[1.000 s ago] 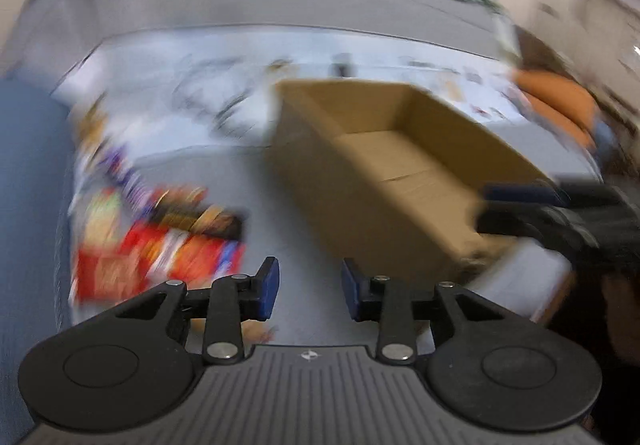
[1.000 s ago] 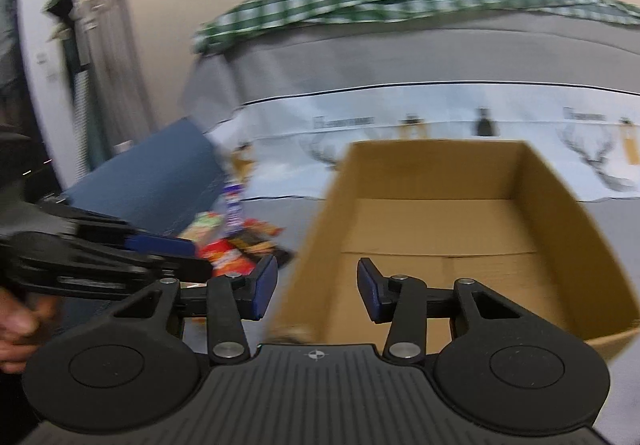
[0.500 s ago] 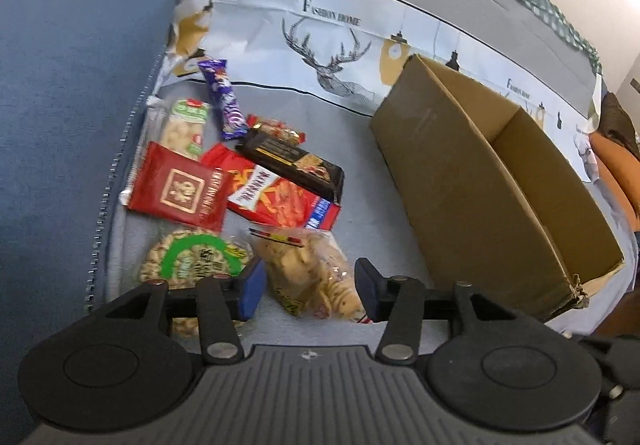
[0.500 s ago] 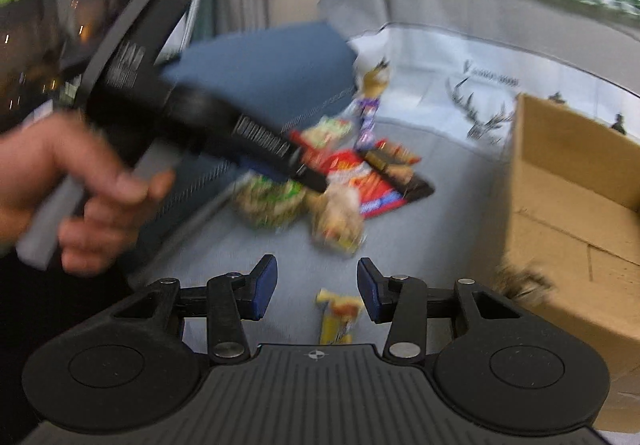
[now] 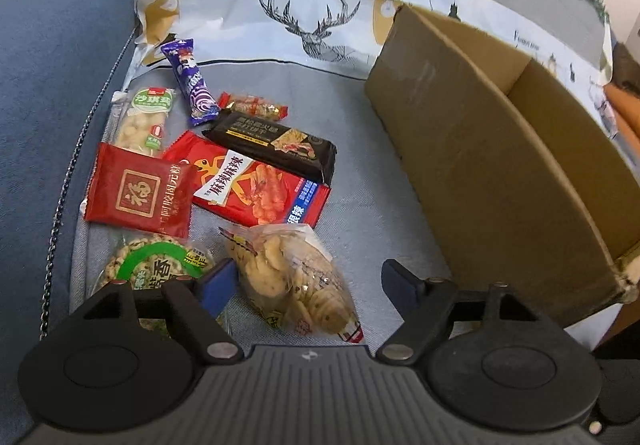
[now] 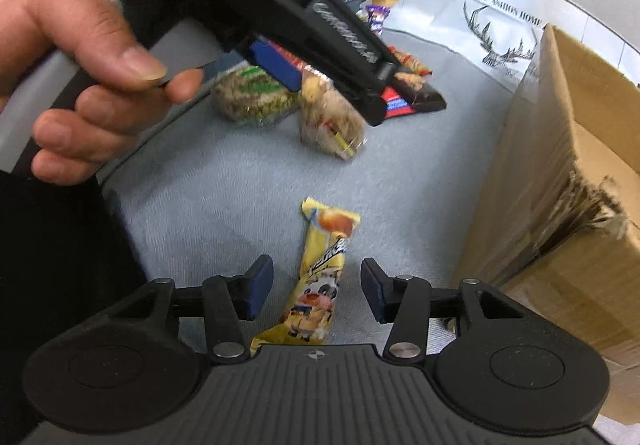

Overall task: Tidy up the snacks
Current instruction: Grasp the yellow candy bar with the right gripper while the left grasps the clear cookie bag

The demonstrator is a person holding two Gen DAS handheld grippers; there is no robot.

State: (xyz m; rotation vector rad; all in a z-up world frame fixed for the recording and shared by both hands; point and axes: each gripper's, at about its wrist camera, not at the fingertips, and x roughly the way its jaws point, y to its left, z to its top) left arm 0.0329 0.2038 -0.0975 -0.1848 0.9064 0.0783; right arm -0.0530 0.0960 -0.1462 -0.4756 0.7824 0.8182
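Several snack packets lie on the grey sofa cover, left of an open cardboard box (image 5: 500, 165). My left gripper (image 5: 306, 283) is open, its jaws either side of a clear bag of biscuits (image 5: 288, 277). Beyond lie a round green-labelled snack (image 5: 156, 265), a red square packet (image 5: 140, 195), a red shrimp packet (image 5: 260, 189), a black packet (image 5: 276, 143) and a purple bar (image 5: 190, 83). My right gripper (image 6: 316, 289) is open, straddling a yellow bar (image 6: 320, 285). The left gripper (image 6: 336, 97) also shows over the biscuit bag (image 6: 332, 117) in the right wrist view.
A blue sofa arm (image 5: 48, 65) borders the snacks on the left. A white deer-print cloth (image 5: 308, 13) covers the backrest. The box (image 6: 568, 185) stands close on the right of my right gripper, with a torn corner.
Both grippers have swung left from the box and down toward the snacks. The left jaws opened wider around the biscuit bag. The right gripper closed in on the yellow bar.
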